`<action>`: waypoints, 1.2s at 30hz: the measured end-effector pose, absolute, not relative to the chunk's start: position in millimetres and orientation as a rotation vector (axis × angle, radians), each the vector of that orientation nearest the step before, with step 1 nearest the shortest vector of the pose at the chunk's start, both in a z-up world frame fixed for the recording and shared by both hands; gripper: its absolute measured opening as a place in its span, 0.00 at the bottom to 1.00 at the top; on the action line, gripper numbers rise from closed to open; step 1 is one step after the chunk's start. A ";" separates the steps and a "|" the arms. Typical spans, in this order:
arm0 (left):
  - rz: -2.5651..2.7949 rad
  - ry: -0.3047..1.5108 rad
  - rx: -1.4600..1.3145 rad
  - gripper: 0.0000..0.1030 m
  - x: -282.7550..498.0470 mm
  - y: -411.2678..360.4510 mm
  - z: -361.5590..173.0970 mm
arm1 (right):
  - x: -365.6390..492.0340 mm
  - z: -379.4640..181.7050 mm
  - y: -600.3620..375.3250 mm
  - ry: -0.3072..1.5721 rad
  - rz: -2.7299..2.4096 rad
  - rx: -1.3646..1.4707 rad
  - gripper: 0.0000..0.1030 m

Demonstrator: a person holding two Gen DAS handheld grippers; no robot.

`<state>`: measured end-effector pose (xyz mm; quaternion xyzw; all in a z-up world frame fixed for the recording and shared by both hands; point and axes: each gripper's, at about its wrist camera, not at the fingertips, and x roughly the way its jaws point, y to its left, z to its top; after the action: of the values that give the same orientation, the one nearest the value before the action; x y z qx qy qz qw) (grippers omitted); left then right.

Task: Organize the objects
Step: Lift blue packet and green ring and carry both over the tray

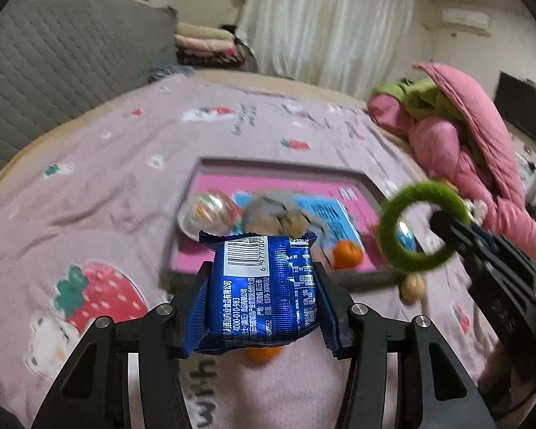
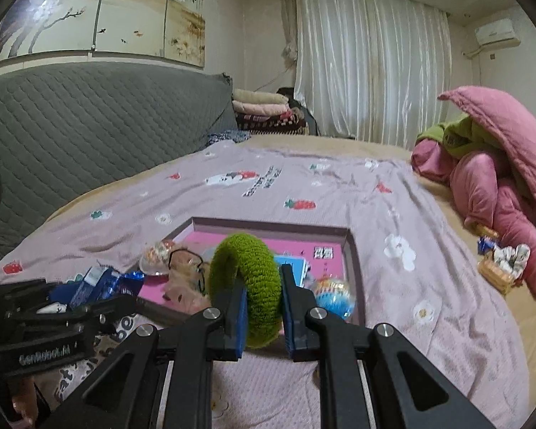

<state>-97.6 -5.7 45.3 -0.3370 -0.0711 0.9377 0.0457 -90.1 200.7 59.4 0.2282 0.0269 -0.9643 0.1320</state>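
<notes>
Left gripper (image 1: 262,295) pinches a blue snack packet (image 1: 264,286), barcode end forward; right gripper (image 2: 262,312) clamps an upright green knitted ring (image 2: 248,286) edge-on.

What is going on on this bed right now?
A person is tidying with two handheld grippers. The left gripper holds a blue snack packet, and the right gripper clamps a green fuzzy ring. Both are held near the shallow pink tray, which already contains an orange and clear balls.
</notes>
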 end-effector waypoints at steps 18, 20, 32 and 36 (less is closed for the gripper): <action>2.930 -0.219 -0.860 0.53 -125.1 -12.9 73.7 | -91.6 79.5 198.7 0.054 -2.865 0.525 0.16; 2.927 -0.212 -0.843 0.53 -128.8 -12.4 75.3 | -93.1 81.2 198.5 0.051 -2.871 0.512 0.16; 2.945 -0.257 -0.826 0.53 -159.7 -24.2 72.7 | -102.0 88.8 196.7 0.065 -2.911 0.448 0.16; 2.952 -0.248 -0.821 0.53 -166.2 -25.2 71.9 | -106.5 89.7 196.1 0.073 -2.920 0.435 0.16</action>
<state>-166.2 -25.2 71.9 -0.2670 -0.0806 0.9597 0.0339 -106.5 196.1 89.7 0.1466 0.0245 -0.9844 0.0940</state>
